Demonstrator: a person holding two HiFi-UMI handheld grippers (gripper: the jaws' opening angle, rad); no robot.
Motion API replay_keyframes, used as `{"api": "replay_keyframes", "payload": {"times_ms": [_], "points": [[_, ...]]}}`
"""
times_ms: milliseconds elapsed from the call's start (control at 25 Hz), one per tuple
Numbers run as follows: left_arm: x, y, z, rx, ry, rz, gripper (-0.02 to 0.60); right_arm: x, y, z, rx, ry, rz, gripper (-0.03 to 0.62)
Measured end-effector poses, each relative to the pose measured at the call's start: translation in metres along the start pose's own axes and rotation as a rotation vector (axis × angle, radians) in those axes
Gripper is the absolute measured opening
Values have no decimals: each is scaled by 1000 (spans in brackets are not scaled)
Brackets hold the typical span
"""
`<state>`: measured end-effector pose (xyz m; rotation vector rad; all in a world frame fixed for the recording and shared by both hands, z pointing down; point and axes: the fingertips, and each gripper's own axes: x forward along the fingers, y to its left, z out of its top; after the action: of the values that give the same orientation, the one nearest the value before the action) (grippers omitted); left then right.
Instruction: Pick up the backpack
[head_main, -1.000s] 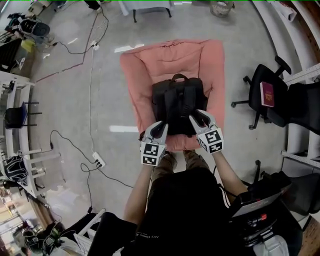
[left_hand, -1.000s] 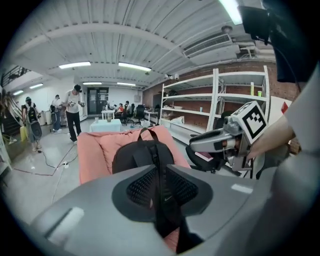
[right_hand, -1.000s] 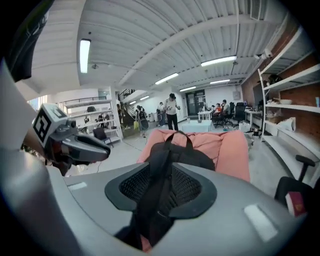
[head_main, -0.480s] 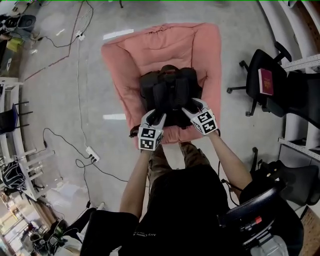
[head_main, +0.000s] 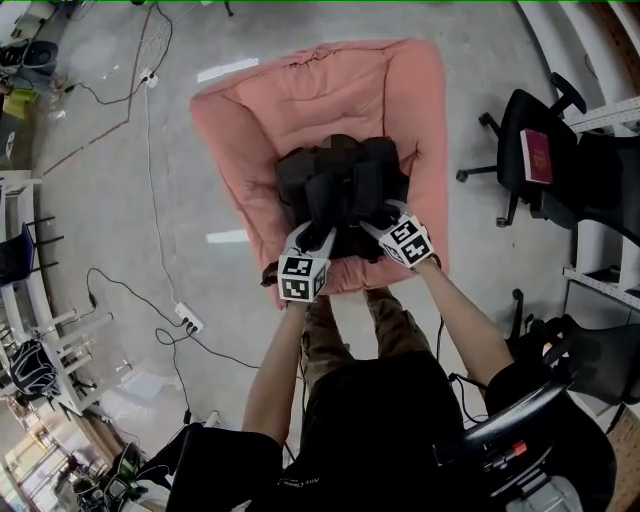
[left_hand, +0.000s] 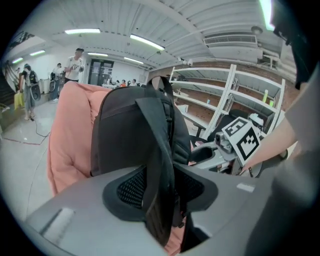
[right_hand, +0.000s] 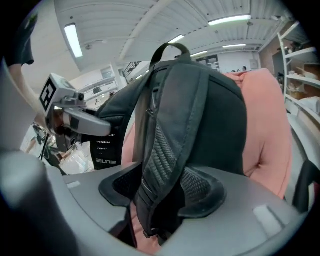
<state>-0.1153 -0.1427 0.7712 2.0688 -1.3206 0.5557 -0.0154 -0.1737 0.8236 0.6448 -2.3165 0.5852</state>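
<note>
Backpack (head_main: 340, 185) sits upright on the seat of a pink armchair (head_main: 330, 90). Its strap side faces me and its far side is toward the backrest. Not lifted: in the head view its base rests on the cushion, and I can make out no gap beneath it.

Left tongs (left_hand: 161, 197): the jaws have just been opening and are now spread wide. One shoulder strap (left_hand: 159, 150) runs down through the gap, with mesh pad showing on either side of it. I read the pads as not pressing on it. The tongs are released and the strap is only threaded between the jaws.

Right tongs (right_hand: 161, 202): same story. The jaws have just been opening and are spread wide. The other strap (right_hand: 167, 140) hangs in the gap, and the pads stand off it on both sides as far as I can see. Nothing is clamped.

Both tongs are low at the front edge of the seat, near the lower run of the straps. Each shows up in the other's camera.

Progress, my reading: approach and alignment are done and both straps are bracketed. The grip is not yet made and the lift is not begun.

Left to do:
- Clench each pair of tongs on its strap.
- Check that the webbing seats on the pads and not out at the tips.
- Raise both hands evenly until the pack clears the cushion.

Risks, as I judge them: padded straps may slide through the pads, and the pack may swing or tip forward off the seat as weight comes on.
</note>
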Motion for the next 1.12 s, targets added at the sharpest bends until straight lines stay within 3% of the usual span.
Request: {"api": "replay_keyframes", "payload": {"times_ms": [80,200,280,360,520,600,640,760,880,1000,1120], "points": [[6,-2,7,-1,-14,-7,155,7,7,4,-36,-2,54,257],[17,-7,9,10,-7,-27,142,12,23,14,-54,-40,135,205],[23,-10,10,11,-2,-34,110,17,30,18,-44,-57,178,207],[24,-16,12,23,-2,-47,32,23,29,20,-35,-63,183,197],[3,-40,28,20,-62,-118,32,27,23,20,-2,-71,195,187],[-12,-49,39,-2,-92,-171,35,26,26,23,27,-81,232,141],[-19,-53,44,-15,-104,-208,35,25,32,27,47,-94,270,70],[-37,-61,62,-77,-158,-322,41,6,60,40,122,-169,427,50],[-43,-57,81,-118,-203,-376,41,-22,75,53,186,-237,546,49],[-37,-64,96,-165,-229,-447,41,-48,82,64,178,-270,578,48],[-30,-67,107,-231,-247,-510,28,-60,79,71,177,-288,550,44]]}}
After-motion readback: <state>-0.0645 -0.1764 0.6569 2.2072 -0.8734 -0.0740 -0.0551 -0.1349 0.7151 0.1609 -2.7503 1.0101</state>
